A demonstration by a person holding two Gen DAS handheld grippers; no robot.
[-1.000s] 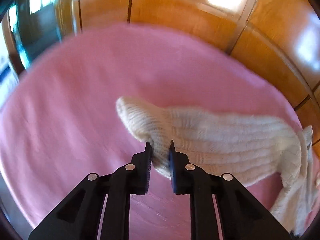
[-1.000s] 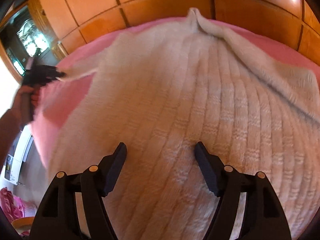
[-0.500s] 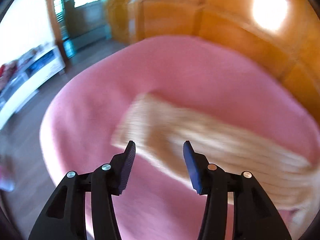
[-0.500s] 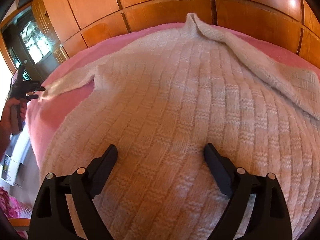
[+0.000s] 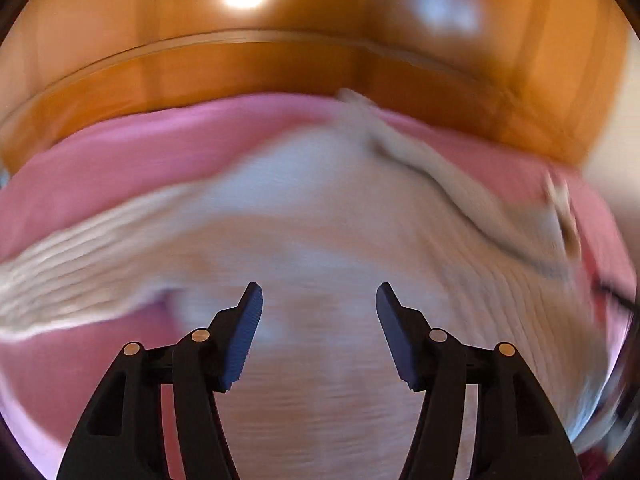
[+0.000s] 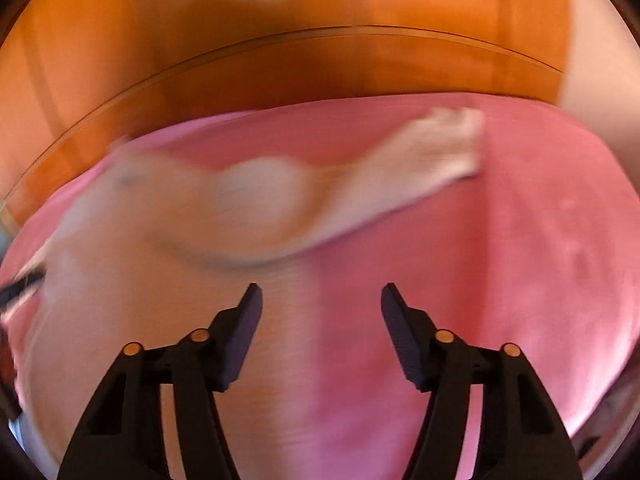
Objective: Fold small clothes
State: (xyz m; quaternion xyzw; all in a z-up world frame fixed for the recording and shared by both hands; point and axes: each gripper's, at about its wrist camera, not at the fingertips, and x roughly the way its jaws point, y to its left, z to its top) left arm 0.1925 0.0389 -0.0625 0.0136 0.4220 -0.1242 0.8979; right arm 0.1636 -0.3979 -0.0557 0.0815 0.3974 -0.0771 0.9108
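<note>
Left tongs (image 5: 319,332) opening, right tongs (image 6: 321,332) closing, both empty above cream sweater (image 5: 320,240) spread on pink bed cover (image 6: 520,260); risk: blurred, hurried approach snagging knit, bunching sleeve (image 6: 432,156).

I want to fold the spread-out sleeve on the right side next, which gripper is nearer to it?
Right. The right gripper faces that sleeve across bare pink cover. The left gripper hangs over the sweater's body, sleeve farther right.
</note>
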